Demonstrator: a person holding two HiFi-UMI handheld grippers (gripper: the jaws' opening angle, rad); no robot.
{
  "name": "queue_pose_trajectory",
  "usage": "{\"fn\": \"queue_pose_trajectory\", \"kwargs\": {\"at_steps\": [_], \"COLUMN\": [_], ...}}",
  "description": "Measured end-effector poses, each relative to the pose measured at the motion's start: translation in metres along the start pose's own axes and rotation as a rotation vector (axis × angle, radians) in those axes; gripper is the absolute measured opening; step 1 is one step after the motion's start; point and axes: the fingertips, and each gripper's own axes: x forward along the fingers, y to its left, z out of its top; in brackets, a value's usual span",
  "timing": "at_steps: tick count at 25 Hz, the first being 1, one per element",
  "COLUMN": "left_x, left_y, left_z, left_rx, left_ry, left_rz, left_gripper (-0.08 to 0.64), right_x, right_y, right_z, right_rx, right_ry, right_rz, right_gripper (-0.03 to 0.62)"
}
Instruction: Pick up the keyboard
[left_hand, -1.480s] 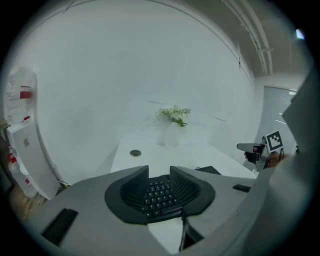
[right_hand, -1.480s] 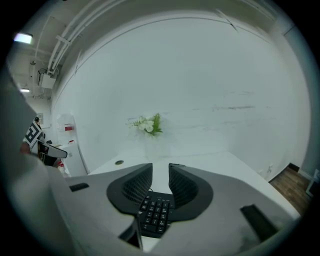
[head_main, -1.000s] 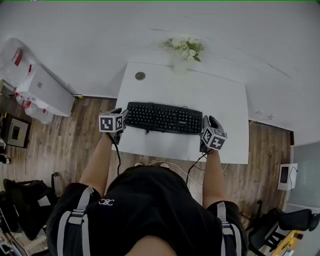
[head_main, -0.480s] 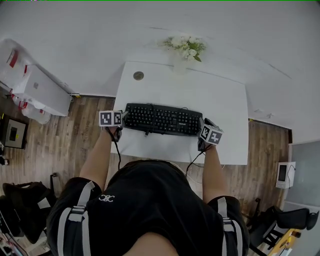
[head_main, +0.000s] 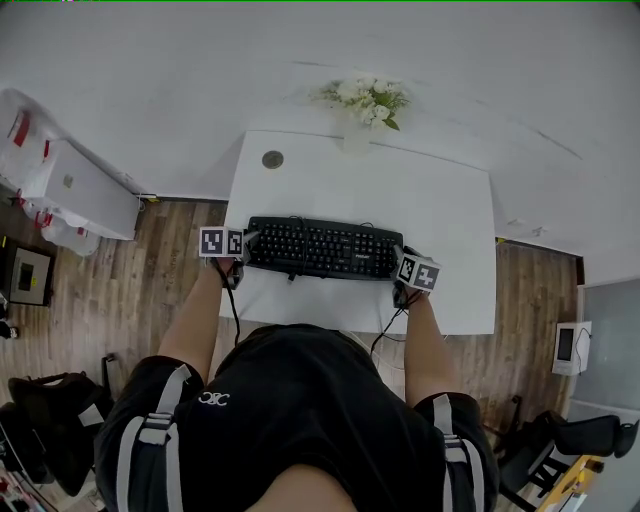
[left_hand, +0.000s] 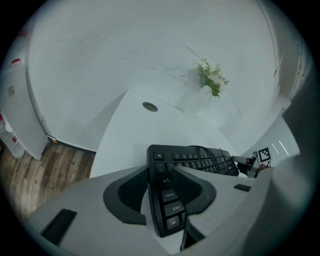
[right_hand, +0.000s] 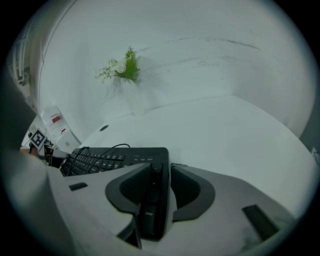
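A black keyboard (head_main: 322, 248) lies lengthwise across the white table (head_main: 330, 190), with its cable looped over the keys. My left gripper (head_main: 247, 243) is at its left end, and that end sits between the jaws (left_hand: 162, 172), which are opening; a thin light gap shows beside the keyboard's edge. At the right end stands my right gripper (head_main: 400, 259). Its jaws (right_hand: 159, 170) straddle the narrow end by the Enter key (right_hand: 149, 213) and are opening too. The same keyboard (left_hand: 195, 160) (right_hand: 115, 159) runs away from each gripper towards the other one.
A vase of white flowers (head_main: 365, 100) stands at the table's far edge against the wall. A round cable hole (head_main: 272, 159) is at the far left corner. A white cabinet (head_main: 70, 185) stands left of the table on the wooden floor (head_main: 150, 280).
Both grippers and the keyboard have sunk towards the table top and look smaller in the head view. The keyboard has come a little nearer the table's front edge.
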Motion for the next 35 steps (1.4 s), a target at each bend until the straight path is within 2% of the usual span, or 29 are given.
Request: {"fn": "queue_pose_trajectory", "kwargs": {"at_steps": [6,11,15,20,26,29,35], "left_x": [0.006,0.009,0.009,0.010,0.004,-0.001,-0.020], "left_y": [0.001,0.003,0.002,0.000,-0.008,-0.014,-0.035], "left_z": [-0.003,-0.009,-0.009,-0.007,-0.010,-0.005,0.026], "left_rx": [-0.026,-0.130,-0.116,-0.100,-0.103,-0.096,-0.048], "left_ry": [0.025,0.034,0.036,0.063,0.041,0.017,-0.093], "left_rz": [-0.067,-0.148,-0.154,-0.143,-0.138,-0.151,-0.182], "left_gripper": [0.166,0.166,0.164,0.156,0.155,0.153,0.152], "right_x": [0.005,0.007,0.009,0.010,0.003,-0.004,-0.031], "right_y": [-0.001,0.001,0.002,0.002,-0.002,-0.002,0.000], "right_z": [-0.001,-0.003,-0.002,0.000,-0.005,0.004,0.041], "right_rx": [0.092,0.161,0.187,0.189,0.182,0.169,0.124], "right_ry": [0.009,0.048,0.069,0.097,0.090,0.058,-0.061], "right_rz": [0.097,0.191,0.227,0.217,0.191,0.192,0.200], "right_gripper": [0.133,0.141,0.129,0.124,0.123,0.123,0.123]}}
